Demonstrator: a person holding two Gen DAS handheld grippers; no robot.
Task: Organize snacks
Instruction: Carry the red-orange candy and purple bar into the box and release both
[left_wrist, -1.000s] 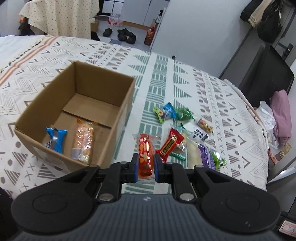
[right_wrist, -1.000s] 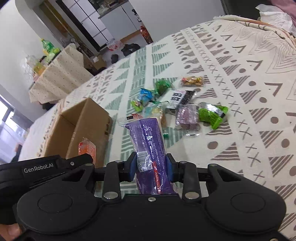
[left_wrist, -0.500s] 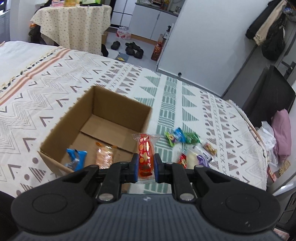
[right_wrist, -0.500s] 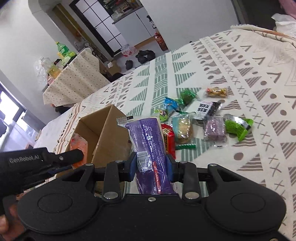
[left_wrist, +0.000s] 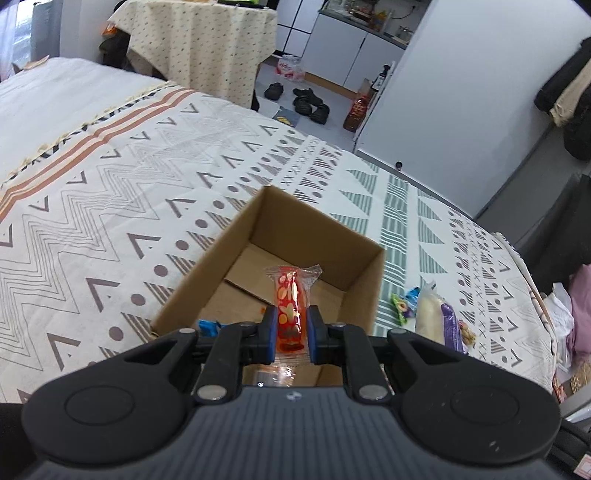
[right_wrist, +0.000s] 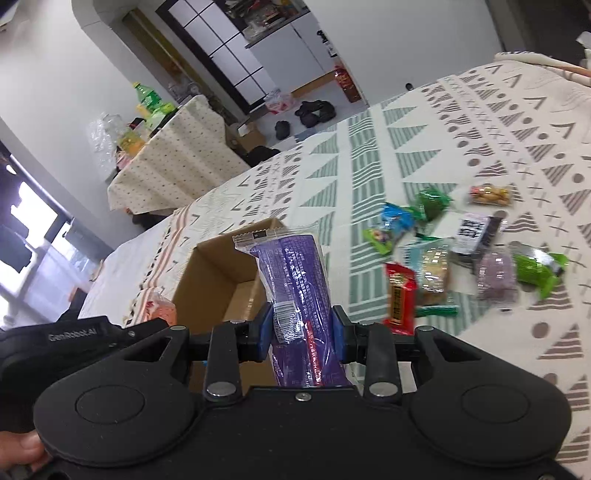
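Snacks: one packet clamped in each gripper, both at the cardboard box (left_wrist: 295, 236).

Left gripper (left_wrist: 290, 330) pinches a red packet (left_wrist: 290, 302) over the open box; a second ago that packet hung over the bedspread (left_wrist: 110, 206), right of the box. Right gripper (right_wrist: 301, 330) grips a purple packet (right_wrist: 295, 280), print unreadable, now nearer the box. "GenRobot.AI" reads on the left gripper's casing. Loose snacks (right_wrist: 443, 258) lie right of the box.

Patterned bedspread (left_wrist: 155, 192), white walls (left_wrist: 461, 92)
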